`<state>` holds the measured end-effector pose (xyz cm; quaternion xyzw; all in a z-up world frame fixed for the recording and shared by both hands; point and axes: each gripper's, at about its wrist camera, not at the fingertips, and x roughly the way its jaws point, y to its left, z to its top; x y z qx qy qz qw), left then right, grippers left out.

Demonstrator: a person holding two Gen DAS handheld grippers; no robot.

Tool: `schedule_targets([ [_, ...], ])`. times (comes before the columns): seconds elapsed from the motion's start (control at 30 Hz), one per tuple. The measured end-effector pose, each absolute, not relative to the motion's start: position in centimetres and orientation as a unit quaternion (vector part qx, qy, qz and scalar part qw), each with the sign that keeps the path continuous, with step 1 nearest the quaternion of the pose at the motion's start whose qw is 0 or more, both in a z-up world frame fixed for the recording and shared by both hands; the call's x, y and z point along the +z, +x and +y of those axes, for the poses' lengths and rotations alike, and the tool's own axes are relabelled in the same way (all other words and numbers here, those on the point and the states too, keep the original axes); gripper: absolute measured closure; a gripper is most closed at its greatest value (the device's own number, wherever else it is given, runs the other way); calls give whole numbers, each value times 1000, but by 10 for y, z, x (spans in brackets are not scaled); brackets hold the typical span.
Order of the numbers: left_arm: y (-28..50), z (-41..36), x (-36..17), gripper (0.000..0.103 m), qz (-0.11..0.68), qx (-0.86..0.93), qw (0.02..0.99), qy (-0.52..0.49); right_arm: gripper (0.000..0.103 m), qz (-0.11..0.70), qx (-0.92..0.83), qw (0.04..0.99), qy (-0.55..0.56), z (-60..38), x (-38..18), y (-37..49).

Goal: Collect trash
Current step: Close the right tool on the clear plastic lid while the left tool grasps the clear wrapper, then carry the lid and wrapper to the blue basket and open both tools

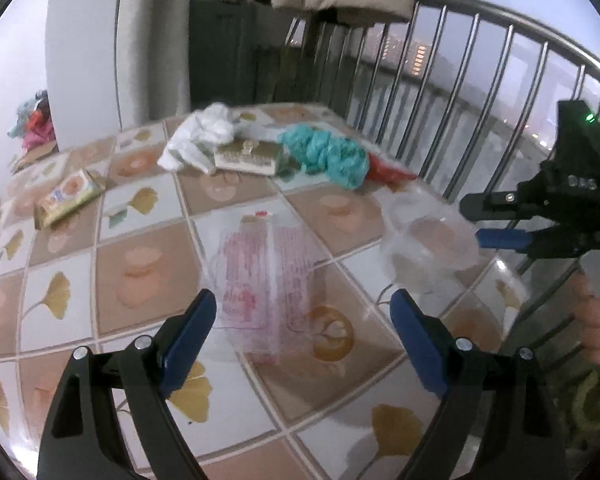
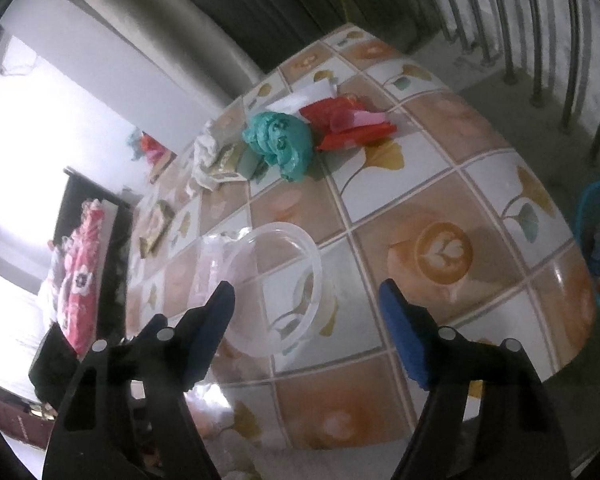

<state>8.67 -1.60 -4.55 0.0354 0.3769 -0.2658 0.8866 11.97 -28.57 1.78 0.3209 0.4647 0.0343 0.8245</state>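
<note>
Trash is lying scattered on the table, which is wearing a glossy tile-print cloth with leaf and latte patterns. Clear plastic wrapper with red print is sitting flat in the near middle, just ahead of the left gripper, whose jaws are standing wide with nothing between them. Clear plastic tub is sitting near the right edge of the table, looking empty as far as the blur allows; its rim is showing just beyond the left finger of the right gripper. That gripper's jaws are also gaping wide, holding nothing; cannot tell whether a finger is touching the tub.

Far side, left to right: crumpled white tissue, a flat gold-printed box touching it, a bunched teal plastic bag, then a red wrapper beside the bag. A yellow snack packet is lying apart at the far left.

A blue basket is standing on the floor off the table's right side, holding mixed items too blurred to name.

Metal railing is running behind the table with a dusk skyline beyond; a grey pipe is rising at the far left.
</note>
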Motion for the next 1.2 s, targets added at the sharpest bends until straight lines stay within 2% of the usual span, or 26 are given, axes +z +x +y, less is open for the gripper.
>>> schedule_targets([
  [0.23,102,-18,-70,38,429,-222,874,51,39,471,30,827,307,-282,15,127],
  [0.47,107,-8,-70,53,432,-204,878,33,47,475,33,824,307,-281,11,126],
  [0.5,106,-8,-69,54,433,-204,878,31,49,476,33,823,309,-281,10,126],
  [0.67,106,-6,-68,74,443,-218,870,2,66,480,39,815,321,-282,5,124],
  [0.77,107,-3,-67,76,446,-221,867,-16,76,477,43,811,336,-286,3,122],
  [0.83,106,0,-66,77,447,-224,866,-26,89,474,50,807,349,-289,1,122],
  [0.93,104,1,-64,78,450,-236,860,-41,97,472,55,800,367,-293,-3,121],
  [1.2,93,5,-46,79,428,-240,870,-46,99,455,56,809,368,-292,7,113],
])
